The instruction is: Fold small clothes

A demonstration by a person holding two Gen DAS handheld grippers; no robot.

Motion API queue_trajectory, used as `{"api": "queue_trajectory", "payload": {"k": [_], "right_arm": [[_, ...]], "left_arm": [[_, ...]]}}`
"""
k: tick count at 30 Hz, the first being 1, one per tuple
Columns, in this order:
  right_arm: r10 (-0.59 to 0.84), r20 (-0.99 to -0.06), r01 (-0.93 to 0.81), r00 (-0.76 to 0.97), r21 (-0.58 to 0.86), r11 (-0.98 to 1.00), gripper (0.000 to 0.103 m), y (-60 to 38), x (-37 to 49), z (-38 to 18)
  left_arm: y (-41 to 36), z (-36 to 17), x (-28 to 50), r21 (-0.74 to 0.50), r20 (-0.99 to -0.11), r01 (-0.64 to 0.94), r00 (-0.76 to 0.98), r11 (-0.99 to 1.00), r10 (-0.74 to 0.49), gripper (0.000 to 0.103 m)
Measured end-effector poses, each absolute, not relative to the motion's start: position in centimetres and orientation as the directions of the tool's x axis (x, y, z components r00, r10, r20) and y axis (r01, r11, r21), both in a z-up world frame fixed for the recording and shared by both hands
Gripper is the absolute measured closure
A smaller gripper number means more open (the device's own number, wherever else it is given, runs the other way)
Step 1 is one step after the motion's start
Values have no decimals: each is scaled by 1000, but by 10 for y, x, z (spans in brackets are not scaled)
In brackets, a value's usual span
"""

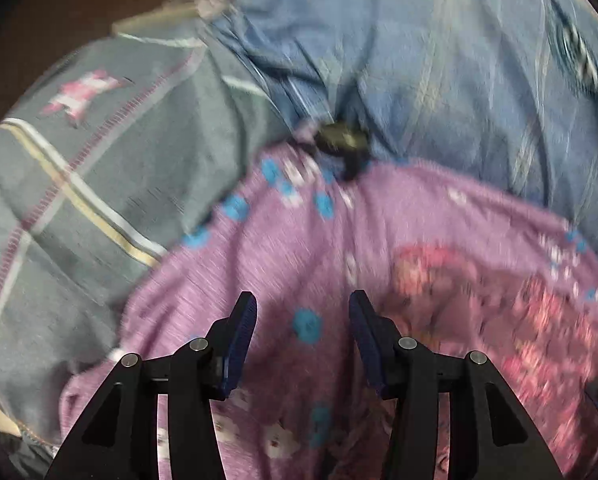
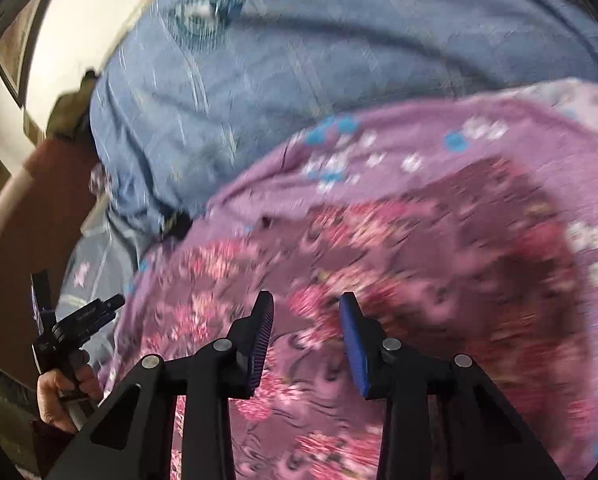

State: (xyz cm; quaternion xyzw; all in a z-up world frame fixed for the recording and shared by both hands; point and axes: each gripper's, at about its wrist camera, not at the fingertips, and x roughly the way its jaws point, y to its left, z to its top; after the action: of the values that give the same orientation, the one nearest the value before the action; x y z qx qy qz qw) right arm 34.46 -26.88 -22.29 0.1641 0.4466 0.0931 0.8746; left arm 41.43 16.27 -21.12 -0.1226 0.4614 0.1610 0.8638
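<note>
**Both grippers held over the purple garment**

Left wrist view: the left gripper [image 1: 303,308] is seen with fingers parted, nothing between them, over a purple garment [image 1: 299,240] spread on a blue sheet [image 1: 439,72], beside a grey cloth [image 1: 119,168].

Right wrist view: the right gripper [image 2: 307,308] is likewise spread and empty over the garment's pink print [image 2: 379,240]. The left hand [image 2: 65,394] is seen at the left edge.

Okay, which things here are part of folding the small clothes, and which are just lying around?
Part of the job:
- purple patterned garment
- left hand-held gripper, open
- right hand-held gripper, open

Just lying about:
- blue bedsheet
- grey striped cloth
- small dark object, too blurred to identify
</note>
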Motion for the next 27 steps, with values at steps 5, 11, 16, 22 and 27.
{"api": "queue_trajectory", "payload": {"k": [5, 11, 16, 22, 27], "right_arm": [[264, -771, 8, 580, 330, 944, 65, -262, 352, -231], [364, -682, -99, 635, 395, 913, 65, -251, 331, -209], [305, -781, -68, 545, 322, 944, 69, -236, 332, -236], [259, -754, -81, 604, 264, 961, 69, -232, 302, -220], [178, -786, -101, 592, 146, 984, 69, -204, 270, -220]], "left_arm": [[147, -209, 418, -1, -829, -340, 526, 940, 189, 56], [111, -182, 409, -104, -772, -167, 635, 980, 26, 51], [77, -232, 429, 96, -847, -128, 511, 987, 148, 44], [75, -211, 421, 95, -799, -192, 570, 977, 189, 42], [51, -209, 380, 144, -774, -132, 602, 981, 195, 34]]}}
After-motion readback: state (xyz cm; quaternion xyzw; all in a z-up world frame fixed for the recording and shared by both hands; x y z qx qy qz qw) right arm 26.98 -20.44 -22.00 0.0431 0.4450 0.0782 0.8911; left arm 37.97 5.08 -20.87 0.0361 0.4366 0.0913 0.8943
